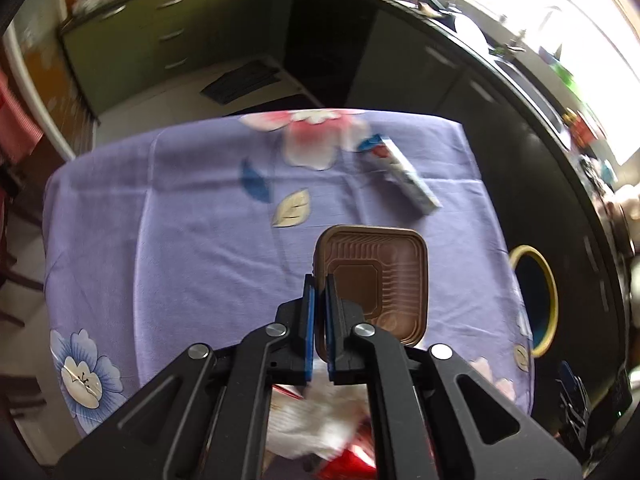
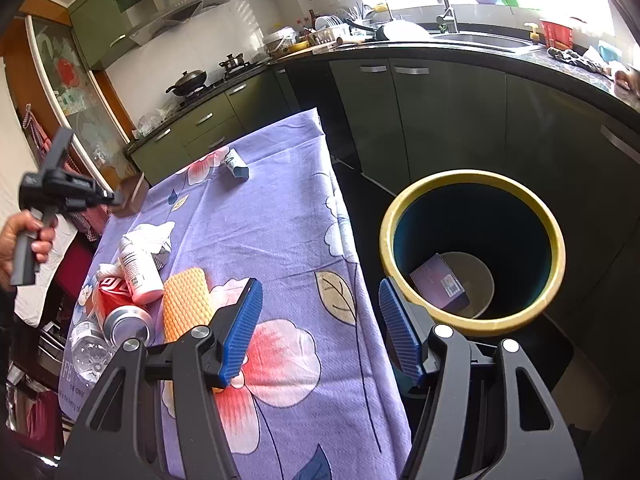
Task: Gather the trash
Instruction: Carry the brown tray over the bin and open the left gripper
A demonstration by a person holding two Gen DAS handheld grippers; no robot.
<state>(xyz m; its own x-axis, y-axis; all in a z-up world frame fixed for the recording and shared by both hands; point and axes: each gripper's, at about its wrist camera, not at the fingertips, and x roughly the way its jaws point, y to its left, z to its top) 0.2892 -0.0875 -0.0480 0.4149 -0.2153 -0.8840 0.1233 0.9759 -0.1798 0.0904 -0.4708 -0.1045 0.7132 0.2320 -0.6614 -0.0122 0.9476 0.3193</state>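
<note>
Between the blue-padded jaws of the left gripper (image 1: 319, 300) sat the near rim of a brown square plastic tray (image 1: 374, 284), pinched on edge and held above the purple floral tablecloth (image 1: 192, 232); the jaws were closed on it. The right gripper (image 2: 320, 320) hung with its jaws spread wide and nothing between them, just beside the yellow-rimmed dark round bin (image 2: 472, 252), which already held a purple box (image 2: 438, 286).

The grip looked thin: only a narrow strip of rim lay between the pads, so a quick swing toward the bin could probably twist the tray loose and drop it on the floor. Ahead of the left jaws, beyond the tray, lay a blue and white carton (image 1: 400, 172). Below and behind them sat crumpled white paper (image 1: 316, 412).

Left of the right jaws were an orange ribbed sponge (image 2: 186, 304), a red drink can (image 2: 120, 304) and a white plastic bottle (image 2: 138, 268). The cloth's right edge fell away directly beside the bin, leaving open room above the rim, while dark cabinets (image 2: 440, 120) stood close behind.
</note>
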